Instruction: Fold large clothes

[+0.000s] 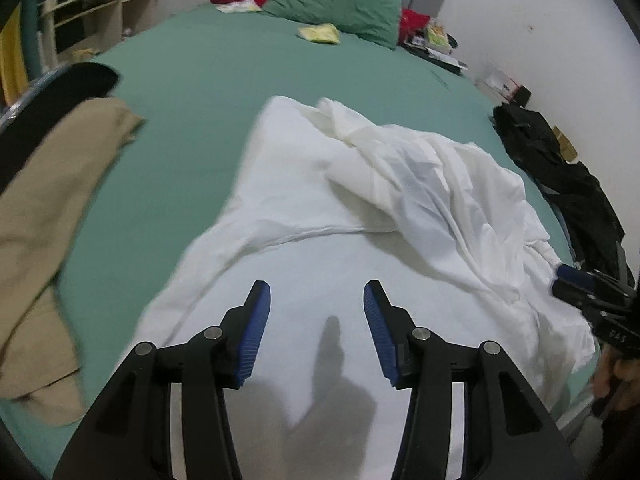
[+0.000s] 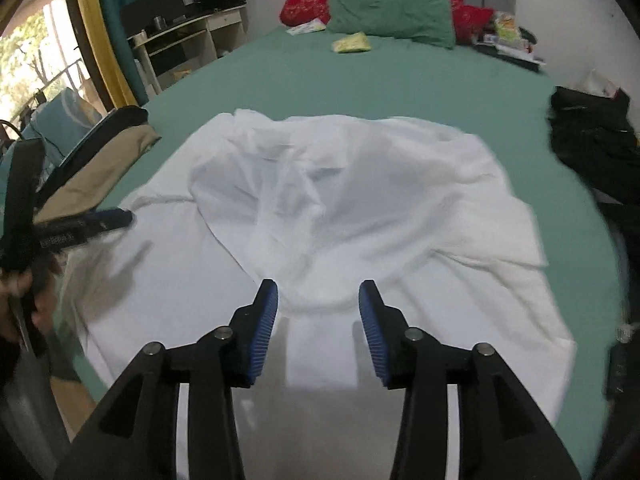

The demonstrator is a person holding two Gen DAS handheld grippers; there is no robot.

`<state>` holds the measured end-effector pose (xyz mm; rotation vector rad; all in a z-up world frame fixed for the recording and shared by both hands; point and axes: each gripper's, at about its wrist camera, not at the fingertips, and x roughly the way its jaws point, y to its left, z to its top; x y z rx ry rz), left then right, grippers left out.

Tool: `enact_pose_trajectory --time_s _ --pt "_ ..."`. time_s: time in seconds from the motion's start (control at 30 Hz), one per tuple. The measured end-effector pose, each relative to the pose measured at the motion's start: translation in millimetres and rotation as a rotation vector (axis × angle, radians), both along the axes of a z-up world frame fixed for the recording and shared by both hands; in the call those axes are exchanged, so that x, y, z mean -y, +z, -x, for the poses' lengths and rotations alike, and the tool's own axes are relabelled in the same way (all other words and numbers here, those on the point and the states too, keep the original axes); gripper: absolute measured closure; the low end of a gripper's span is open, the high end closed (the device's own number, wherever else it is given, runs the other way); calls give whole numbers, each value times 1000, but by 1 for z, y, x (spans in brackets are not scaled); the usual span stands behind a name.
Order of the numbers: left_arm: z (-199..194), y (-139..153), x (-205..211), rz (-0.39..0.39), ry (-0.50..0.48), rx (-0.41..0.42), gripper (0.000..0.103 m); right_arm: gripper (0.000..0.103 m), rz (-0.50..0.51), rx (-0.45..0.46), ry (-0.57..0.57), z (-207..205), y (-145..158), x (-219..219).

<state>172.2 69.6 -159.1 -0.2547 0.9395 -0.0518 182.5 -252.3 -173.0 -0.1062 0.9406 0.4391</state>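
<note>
Spread across the near half of a bed (image 2: 400, 80) with a smooth teal-green sheet lies a large white garment (image 2: 340, 208), thin and rumpled, part of it flat and part heaped in soft folds toward the middle and right. No box or basket shows clearly in either view; the loose things simply lie on the sheet. Both hand-held tools hang above the near edge of the cloth. In its own camera the left gripper (image 1: 317, 304) has its jaws spread wide, the ribbed blue pads (image 1: 256, 332) apart with only white fabric and a grey shadow below them, gripping nothing. In its own camera the right gripper (image 2: 318, 304) is likewise wide apart and empty over a curved seam of the garment. A tan garment (image 1: 52, 216) lies at the left edge of the bed, apart from the white one, and a black garment (image 1: 560, 176) sits crumpled along the right edge. At the head of the bed a wrinkled green pillow (image 2: 394, 10) leans on a red pillow (image 2: 308, 0), with a small yellow packet (image 2: 352, 43) just in front on the sheet. Beyond the left side stand a pale desk (image 2: 188, 36) and a yellow and teal curtain (image 2: 108, 20) beside a bright window.
</note>
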Motion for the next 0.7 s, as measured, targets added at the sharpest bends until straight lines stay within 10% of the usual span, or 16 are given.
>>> enact_pose_trajectory --time_s 0.47,0.7 --pt "55 15 -82 -38 37 -41 45 59 43 -78 -390 14 -6 176" --pt "43 -9 -65 -67 -45 -126 40 59 -4 -188 -441 13 -39 190"
